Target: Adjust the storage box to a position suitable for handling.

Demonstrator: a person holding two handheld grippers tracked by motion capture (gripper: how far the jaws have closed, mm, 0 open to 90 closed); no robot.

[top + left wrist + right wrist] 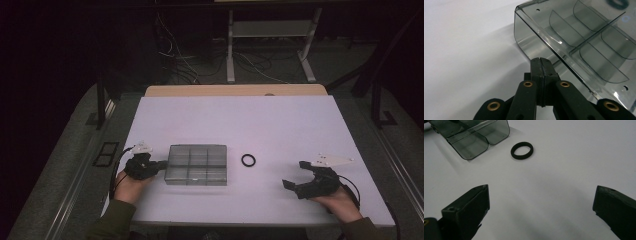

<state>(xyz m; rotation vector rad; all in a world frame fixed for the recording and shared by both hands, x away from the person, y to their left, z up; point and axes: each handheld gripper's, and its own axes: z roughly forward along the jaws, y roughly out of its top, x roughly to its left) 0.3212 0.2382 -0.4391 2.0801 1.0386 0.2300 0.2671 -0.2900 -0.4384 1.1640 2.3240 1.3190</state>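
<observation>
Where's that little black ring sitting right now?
In the high view, the small black ring lies flat on the white table, just right of the clear smoky plastic compartment box, apart from it.

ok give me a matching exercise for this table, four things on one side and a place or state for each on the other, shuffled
Things:
1. left gripper
2. right gripper
3. black ring
4. compartment box

Places or states:
A. lies flat on the white table, between the box and the open jaws
B. jaws spread wide, nothing between them
C. clear smoky plastic, split by dividers
D. jaws pressed together, tips at the box's side wall

Pairs: 1-D, 2-B, 3-A, 4-C
</observation>
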